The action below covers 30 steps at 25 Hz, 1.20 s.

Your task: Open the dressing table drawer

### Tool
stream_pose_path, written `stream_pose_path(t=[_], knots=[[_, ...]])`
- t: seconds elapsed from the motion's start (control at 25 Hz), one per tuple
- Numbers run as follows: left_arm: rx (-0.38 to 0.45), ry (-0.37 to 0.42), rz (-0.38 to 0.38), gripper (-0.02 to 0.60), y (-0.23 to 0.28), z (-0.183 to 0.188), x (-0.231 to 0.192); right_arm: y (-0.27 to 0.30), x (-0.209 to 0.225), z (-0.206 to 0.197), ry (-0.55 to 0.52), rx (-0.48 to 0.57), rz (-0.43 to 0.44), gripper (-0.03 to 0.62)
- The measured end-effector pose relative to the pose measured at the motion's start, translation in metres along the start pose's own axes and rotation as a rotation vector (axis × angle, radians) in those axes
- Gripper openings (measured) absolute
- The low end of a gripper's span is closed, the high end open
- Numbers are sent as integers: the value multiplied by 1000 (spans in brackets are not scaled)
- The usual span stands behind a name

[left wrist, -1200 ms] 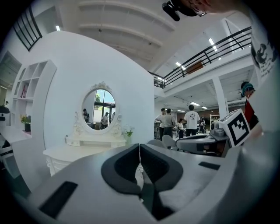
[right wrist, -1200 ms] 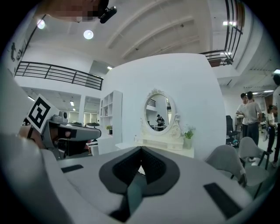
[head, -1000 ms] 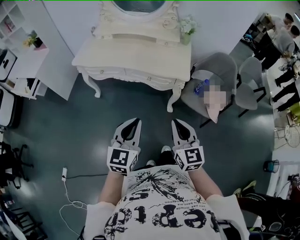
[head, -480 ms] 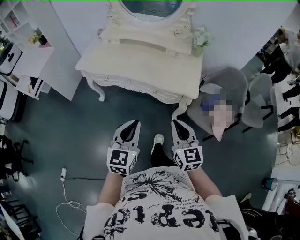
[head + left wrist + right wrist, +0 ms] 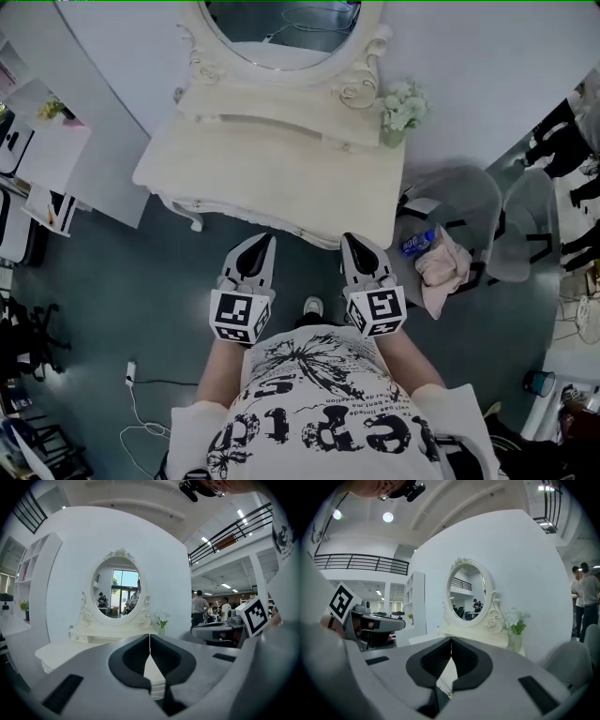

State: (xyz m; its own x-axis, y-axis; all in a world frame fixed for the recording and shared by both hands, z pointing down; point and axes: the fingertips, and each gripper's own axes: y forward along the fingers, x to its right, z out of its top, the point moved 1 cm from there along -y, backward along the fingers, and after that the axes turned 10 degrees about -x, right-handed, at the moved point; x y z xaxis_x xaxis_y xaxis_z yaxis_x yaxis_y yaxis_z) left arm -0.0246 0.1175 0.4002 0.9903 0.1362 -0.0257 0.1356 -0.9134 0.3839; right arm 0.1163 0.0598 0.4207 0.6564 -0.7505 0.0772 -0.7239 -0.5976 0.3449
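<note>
The cream dressing table (image 5: 281, 178) with its oval mirror (image 5: 281, 33) stands right ahead of me. From above its top hides most of the drawer fronts; only a strip of the carved front apron (image 5: 220, 214) shows. My left gripper (image 5: 265, 238) and right gripper (image 5: 350, 238) point at the table's front edge, side by side, both shut and empty. In the left gripper view the left gripper (image 5: 149, 637) aims at the mirror (image 5: 120, 590) and table top (image 5: 58, 651). The right gripper (image 5: 451, 640) also faces the mirror (image 5: 466, 595).
A vase of flowers (image 5: 401, 108) stands on the table's right back corner. To the right, a grey chair (image 5: 469, 202) holds a cloth and a blue bottle (image 5: 417, 244). White shelves (image 5: 47, 178) stand at the left. A cable with a plug strip (image 5: 129, 373) lies on the floor.
I have walked toward the dressing table; it has come closer and its front edge now lies just beyond both fingertips. Both grippers stayed shut and level.
</note>
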Motion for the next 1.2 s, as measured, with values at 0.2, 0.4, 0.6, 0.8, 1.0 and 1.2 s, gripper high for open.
stream_pose_path(t=[0.2,0.4,0.6,0.8,1.0,1.2], knots=[[-21,8,-23,20,58,21,-13,44,44,10,23,-29,-23,18],[-45,-3,-49,20,107,31,-32,83,79,13,40,-71,-57,18],[-64,8,-109,20,159,39,-55,131,114,7,64,-133,-146,18],[-89,39,-188,20,215,52,-89,182,145,1,149,-195,-232,18],[-122,51,-255,20,265,60,-127,232,161,-6,219,-261,-273,18],[-159,55,-306,20,305,51,-157,280,179,-38,299,-366,-333,20]])
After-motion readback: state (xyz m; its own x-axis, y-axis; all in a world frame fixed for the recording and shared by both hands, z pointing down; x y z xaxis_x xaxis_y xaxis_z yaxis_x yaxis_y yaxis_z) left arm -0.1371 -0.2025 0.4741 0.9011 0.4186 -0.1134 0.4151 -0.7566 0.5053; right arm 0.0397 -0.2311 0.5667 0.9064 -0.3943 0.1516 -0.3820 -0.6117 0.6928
